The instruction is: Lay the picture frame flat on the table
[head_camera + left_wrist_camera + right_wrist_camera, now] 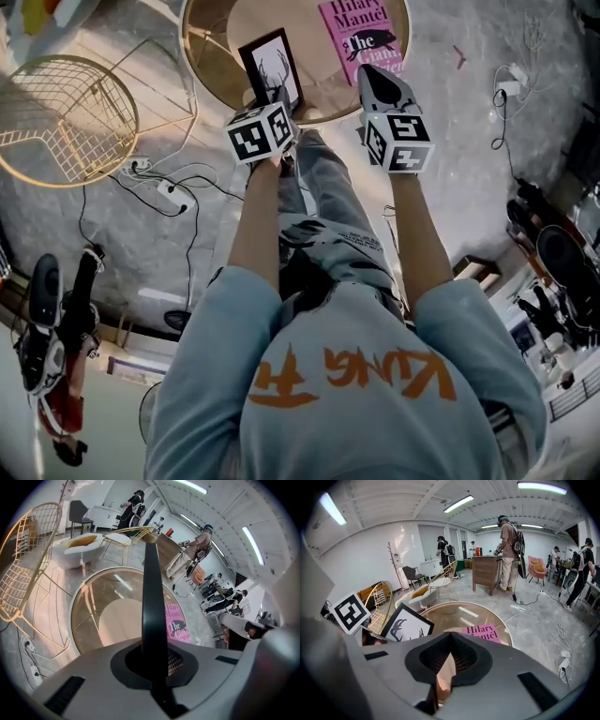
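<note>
The picture frame (272, 67) is black with an antler print. It stands on edge at the near side of the round glass table (202, 70). My left gripper (278, 105) is shut on the frame's lower part. In the left gripper view the frame's thin black edge (153, 606) rises straight up out of the jaws. My right gripper (380, 82) hovers over the table's near rim to the right of the frame, shut and holding nothing. From the right gripper view the frame (405, 626) leans at the left, beside the left gripper's marker cube (350, 612).
A pink book (361, 37) lies flat on the table beyond my right gripper. A gold wire chair (66, 112) stands left of the table. A power strip (173, 195) and cables lie on the floor. Several people and a wooden cabinet (485, 573) are further back in the room.
</note>
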The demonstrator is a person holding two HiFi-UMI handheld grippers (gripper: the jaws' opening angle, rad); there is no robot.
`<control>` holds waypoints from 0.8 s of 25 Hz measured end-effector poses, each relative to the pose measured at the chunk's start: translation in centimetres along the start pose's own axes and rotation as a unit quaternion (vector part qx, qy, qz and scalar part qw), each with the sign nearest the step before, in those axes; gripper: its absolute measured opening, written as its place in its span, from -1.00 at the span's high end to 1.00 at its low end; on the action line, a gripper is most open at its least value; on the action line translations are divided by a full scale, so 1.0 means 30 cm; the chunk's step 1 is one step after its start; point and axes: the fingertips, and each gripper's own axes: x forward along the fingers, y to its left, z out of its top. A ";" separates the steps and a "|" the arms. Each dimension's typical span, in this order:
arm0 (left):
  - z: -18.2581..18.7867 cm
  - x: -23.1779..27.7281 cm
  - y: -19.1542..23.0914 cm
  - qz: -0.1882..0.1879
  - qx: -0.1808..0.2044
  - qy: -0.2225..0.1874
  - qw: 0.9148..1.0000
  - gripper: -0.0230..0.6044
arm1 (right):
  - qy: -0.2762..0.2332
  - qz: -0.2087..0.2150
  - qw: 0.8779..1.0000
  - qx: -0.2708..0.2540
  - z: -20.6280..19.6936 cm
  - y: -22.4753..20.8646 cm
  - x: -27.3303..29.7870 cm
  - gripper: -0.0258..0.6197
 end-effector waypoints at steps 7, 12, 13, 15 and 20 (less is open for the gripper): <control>-0.001 0.122 0.074 -0.010 0.001 0.002 1.000 0.84 | 0.031 -0.005 0.999 0.005 -0.131 0.004 0.044 0.93; -0.003 0.194 0.059 -0.052 -0.017 -0.006 0.998 0.84 | 0.043 -0.006 0.999 0.006 -0.175 0.012 0.059 0.93; -0.001 0.208 0.054 -0.062 -0.021 -0.007 0.998 0.84 | 0.045 -0.005 0.999 0.006 -0.179 0.016 0.064 0.93; 0.000 0.231 0.056 -0.068 -0.024 -0.007 0.997 0.84 | 0.046 -0.002 0.999 0.007 -0.182 0.029 0.074 0.93; -0.020 0.272 0.068 -0.074 -0.036 0.008 0.997 0.84 | 0.049 -0.002 0.999 0.013 -0.198 0.055 0.071 0.93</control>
